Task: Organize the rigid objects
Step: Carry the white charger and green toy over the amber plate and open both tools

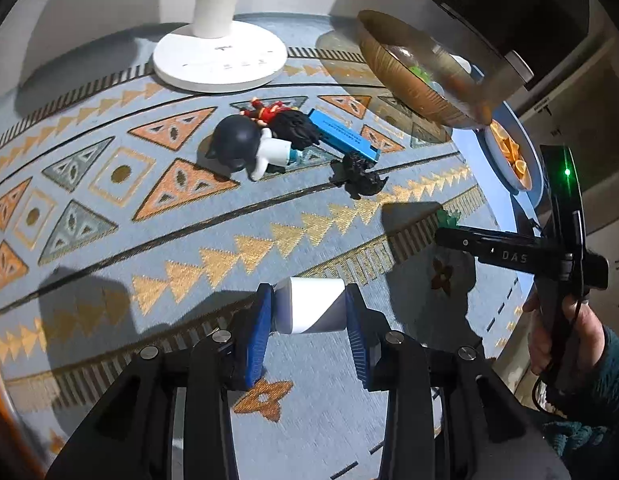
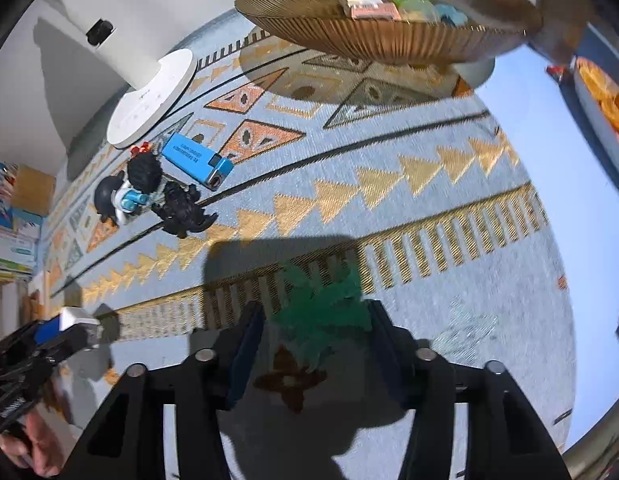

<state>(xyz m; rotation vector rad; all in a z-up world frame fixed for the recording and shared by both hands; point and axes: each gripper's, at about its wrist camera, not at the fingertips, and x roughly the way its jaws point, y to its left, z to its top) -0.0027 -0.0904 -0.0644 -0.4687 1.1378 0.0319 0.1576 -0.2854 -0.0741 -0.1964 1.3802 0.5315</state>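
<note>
My left gripper is shut on a small white cylinder, pinched between the blue pads above the patterned cloth. My right gripper points steeply down over a translucent green toy. The toy fills the gap and reaches both pads, though the picture is blurred. In the left wrist view the right gripper shows at the right with the green toy at its tip. Further back lie a dark-haired figurine, a red figure, a blue box and a black spiky toy.
A ribbed gold bowl holding small items stands on a raised foot at the back. A white lamp base sits beyond the toys. A plate of orange slices is at the table's right edge. A hand grips the right tool.
</note>
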